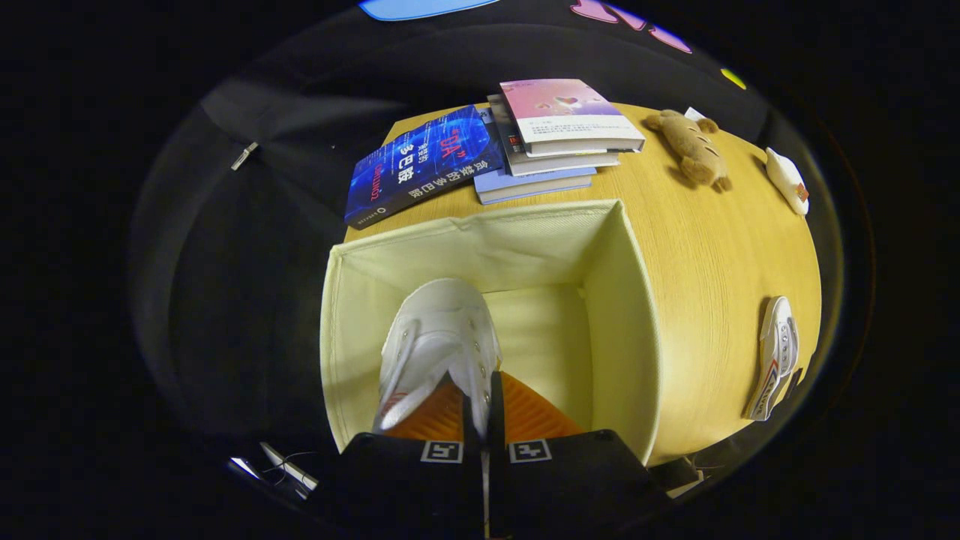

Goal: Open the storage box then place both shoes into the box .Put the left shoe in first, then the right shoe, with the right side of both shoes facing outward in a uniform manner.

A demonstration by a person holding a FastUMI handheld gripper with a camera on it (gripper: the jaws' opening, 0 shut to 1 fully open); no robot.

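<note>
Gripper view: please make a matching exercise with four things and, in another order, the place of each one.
Things:
1. white shoe held by the gripper
2. second white shoe
3. plush toy
4. blue book

Places:
A. beyond the storage box, beside the stack of books
B. inside the box
C. on the table, right of the box
D. far on the table, right of the stack

Pairs: 1-B, 2-C, 3-D, 4-A

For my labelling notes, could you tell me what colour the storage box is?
Pale cream-yellow fabric storage box, gripper view.

Bright, even overhead light falls on the yellow wood-grain surface [720, 247]; fisheye distortion bends its edge toward 3 o'clock, and surroundings stay dim.
</note>
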